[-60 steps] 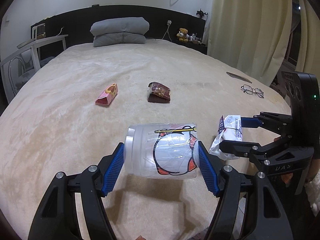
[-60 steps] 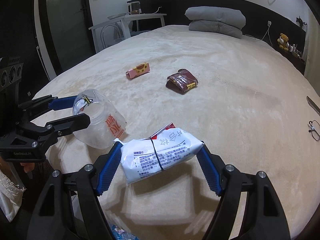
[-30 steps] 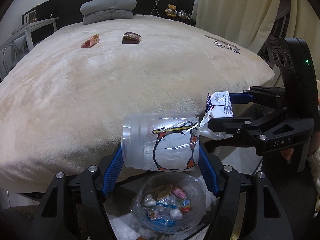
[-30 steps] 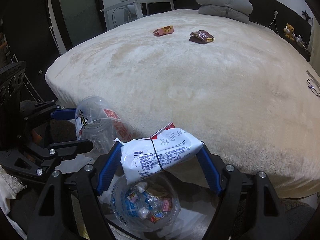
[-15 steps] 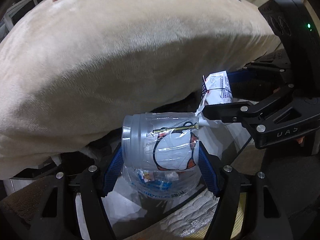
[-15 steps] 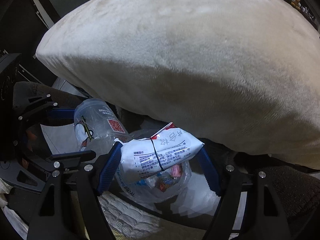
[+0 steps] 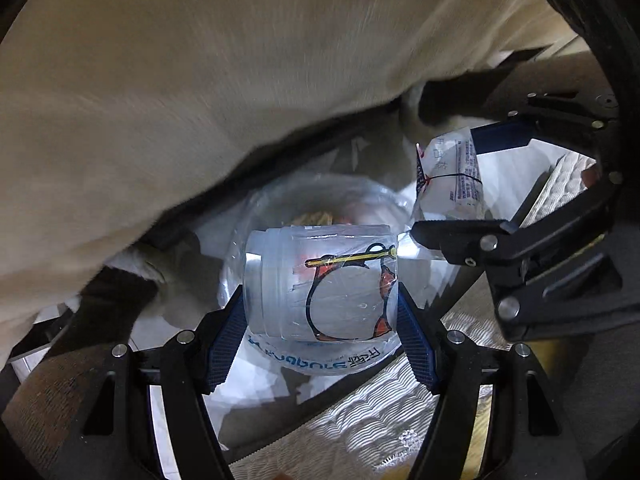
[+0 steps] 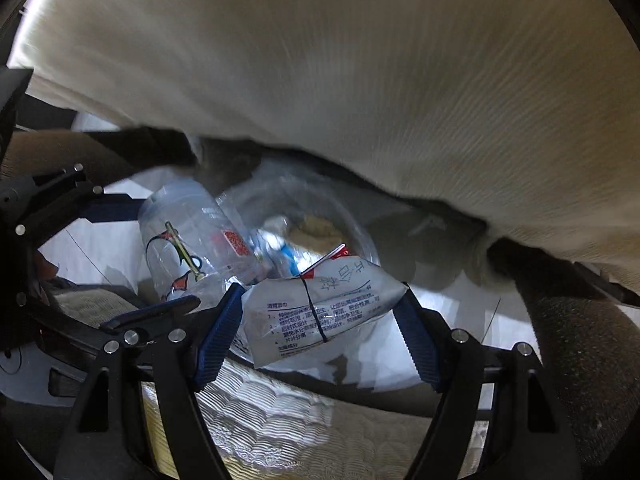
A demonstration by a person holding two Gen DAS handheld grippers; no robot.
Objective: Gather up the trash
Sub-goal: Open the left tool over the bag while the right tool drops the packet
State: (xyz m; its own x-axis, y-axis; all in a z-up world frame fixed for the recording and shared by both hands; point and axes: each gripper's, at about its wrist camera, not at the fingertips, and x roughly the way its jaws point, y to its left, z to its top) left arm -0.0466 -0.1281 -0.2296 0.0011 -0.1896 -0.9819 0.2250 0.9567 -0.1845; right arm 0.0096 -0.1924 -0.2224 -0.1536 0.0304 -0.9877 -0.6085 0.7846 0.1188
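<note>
A clear plastic cup (image 7: 320, 284) is clamped in the left claw (image 7: 320, 320); a white wipe packet (image 8: 320, 308), at its 2 o'clock, is clamped in the right claw (image 8: 320, 328), both above a trash bag (image 7: 320, 354)

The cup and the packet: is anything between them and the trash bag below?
Nothing visible. The left claw holds the cup right over the open bag, and the right claw holds the packet over it too. The blanket hangs behind, not over the opening.
</note>
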